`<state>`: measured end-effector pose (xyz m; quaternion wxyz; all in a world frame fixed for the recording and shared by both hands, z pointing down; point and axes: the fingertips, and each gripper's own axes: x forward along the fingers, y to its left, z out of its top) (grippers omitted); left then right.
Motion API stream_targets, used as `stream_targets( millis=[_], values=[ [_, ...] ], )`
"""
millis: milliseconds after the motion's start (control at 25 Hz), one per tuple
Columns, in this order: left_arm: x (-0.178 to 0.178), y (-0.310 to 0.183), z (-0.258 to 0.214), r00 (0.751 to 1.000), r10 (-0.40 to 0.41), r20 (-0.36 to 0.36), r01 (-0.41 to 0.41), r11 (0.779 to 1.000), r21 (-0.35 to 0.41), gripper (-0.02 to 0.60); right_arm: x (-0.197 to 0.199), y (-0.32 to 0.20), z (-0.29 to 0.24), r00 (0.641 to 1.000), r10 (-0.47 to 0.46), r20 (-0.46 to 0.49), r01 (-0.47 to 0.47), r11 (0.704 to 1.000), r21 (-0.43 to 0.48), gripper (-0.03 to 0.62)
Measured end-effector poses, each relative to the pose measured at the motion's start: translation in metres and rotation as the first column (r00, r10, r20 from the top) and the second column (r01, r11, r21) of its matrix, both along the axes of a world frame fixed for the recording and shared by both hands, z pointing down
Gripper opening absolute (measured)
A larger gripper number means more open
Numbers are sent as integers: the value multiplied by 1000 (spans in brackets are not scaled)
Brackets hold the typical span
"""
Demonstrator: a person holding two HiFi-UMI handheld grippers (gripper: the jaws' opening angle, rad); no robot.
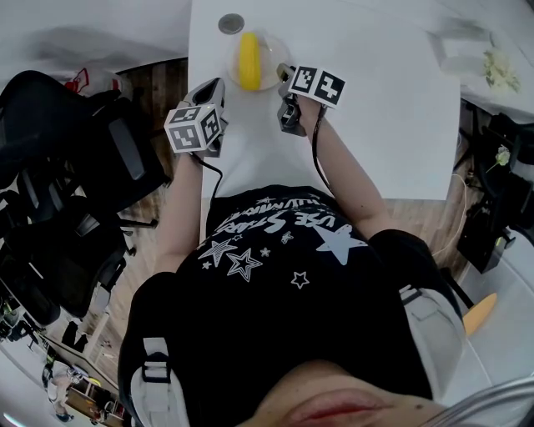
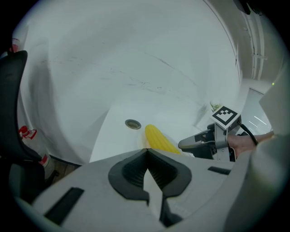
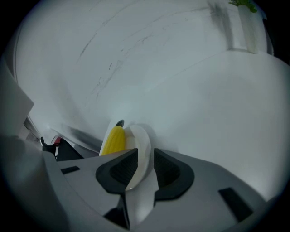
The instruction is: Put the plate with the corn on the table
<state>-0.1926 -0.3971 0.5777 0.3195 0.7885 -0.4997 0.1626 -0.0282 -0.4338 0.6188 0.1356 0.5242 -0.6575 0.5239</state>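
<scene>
A clear plate (image 1: 265, 78) with a yellow corn cob (image 1: 249, 60) rests on the white table (image 1: 384, 125) near its far left edge. My right gripper (image 1: 284, 73) is at the plate's right rim. In the right gripper view the plate's rim (image 3: 141, 141) stands between the open jaws of the right gripper (image 3: 145, 155), with a gap on the right side, and the corn (image 3: 114, 139) lies just beyond. My left gripper (image 1: 219, 85) hovers left of the plate, shut on nothing. In the left gripper view the left gripper (image 2: 147, 150) points at the corn (image 2: 159, 138).
A small grey round disc (image 1: 231, 23) lies on the table just beyond the plate. A white box (image 1: 463, 52) with pale flowers sits at the far right. Black chairs (image 1: 75, 150) stand off the table's left edge.
</scene>
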Motion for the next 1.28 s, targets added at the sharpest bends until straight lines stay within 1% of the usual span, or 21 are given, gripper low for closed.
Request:
stream_targets(
  millis=[120, 280, 440, 520, 600, 680, 760, 840, 1000, 1160, 1280],
  values=[
    [3, 4, -6, 1000, -7, 5, 7, 1000, 12, 6, 9, 5, -7, 999, -14, -30, 15, 999, 28, 94],
    [10, 14, -17, 1000, -27, 7, 27, 999, 31, 6, 21, 13, -21, 993, -81, -86, 88, 993, 80, 72],
    [19, 27, -31, 999, -42, 6, 41, 997, 58, 6, 30, 18, -40, 985, -119, -124, 136, 981, 136, 51],
    [25, 34, -39, 999, -50, 8, 49, 996, 70, 6, 36, 22, -51, 979, -138, -151, 164, 972, 169, 25],
    [32, 42, -47, 998, -59, 14, 58, 995, 83, 6, 43, 27, -61, 970, -165, -177, 200, 958, 206, 17],
    [40, 48, -55, 997, -70, 20, 67, 993, 99, 6, 49, 31, -71, 967, -189, -174, 228, 941, 249, 14],
    [47, 55, -62, 996, -84, 26, 81, 990, 117, 6, 56, 35, -77, 967, -204, -151, 240, 928, 284, 12],
    [52, 65, -68, 994, -105, 32, 100, 986, 137, 6, 63, 42, -77, 966, -216, -141, 249, 924, 291, 11],
    [57, 84, -80, 988, -146, 47, 135, 974, 184, 6, 74, 53, -73, 954, -257, -154, 292, 909, 296, 8],
    [63, 101, -82, 984, -172, 47, 161, 971, 179, 6, 86, 61, -72, 943, -286, -170, 325, 902, 286, 6],
    [60, 106, -86, 981, -186, 44, 175, 966, 193, 6, 88, 62, -73, 942, -289, -172, 329, 898, 293, 6]
  ],
)
